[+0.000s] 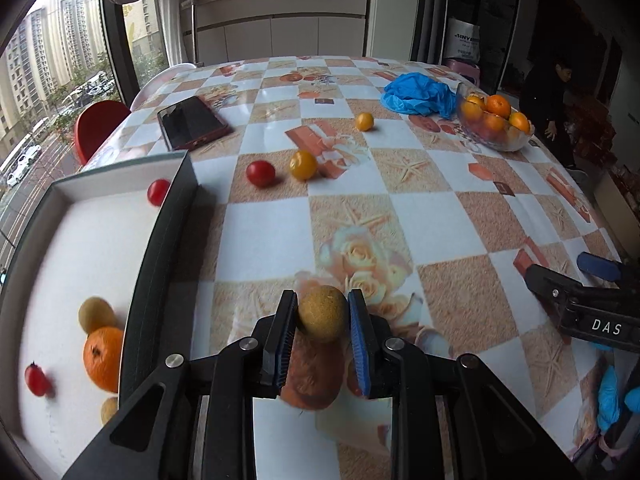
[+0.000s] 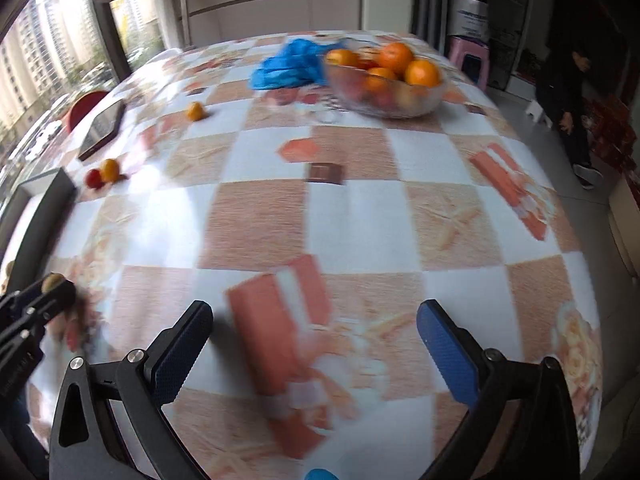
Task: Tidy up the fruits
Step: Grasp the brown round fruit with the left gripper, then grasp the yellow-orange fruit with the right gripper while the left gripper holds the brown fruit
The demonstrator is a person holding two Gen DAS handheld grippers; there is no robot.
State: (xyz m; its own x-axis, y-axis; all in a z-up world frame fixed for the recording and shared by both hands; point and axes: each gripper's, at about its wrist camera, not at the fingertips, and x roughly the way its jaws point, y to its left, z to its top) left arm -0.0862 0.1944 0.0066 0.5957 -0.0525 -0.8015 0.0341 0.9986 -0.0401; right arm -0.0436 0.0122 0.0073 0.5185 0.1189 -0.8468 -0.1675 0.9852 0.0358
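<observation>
Counter (image 1: 432, 216) covered in a checked cloth, orange-tan and pale squares with flower and starfish prints. At 10 o'clock, a large window (image 1: 52, 64) with daylight and a view of high-rise blocks and parked cars below. At 12 o'clock, white cabinets (image 1: 280, 32) with a shelf above. At 2 o'clock, a dark recess, a pink stool (image 2: 470, 62), and a person in dark clothing (image 1: 550, 108) standing on grey floor. Red chair (image 1: 96, 126) at 9 o'clock.
</observation>
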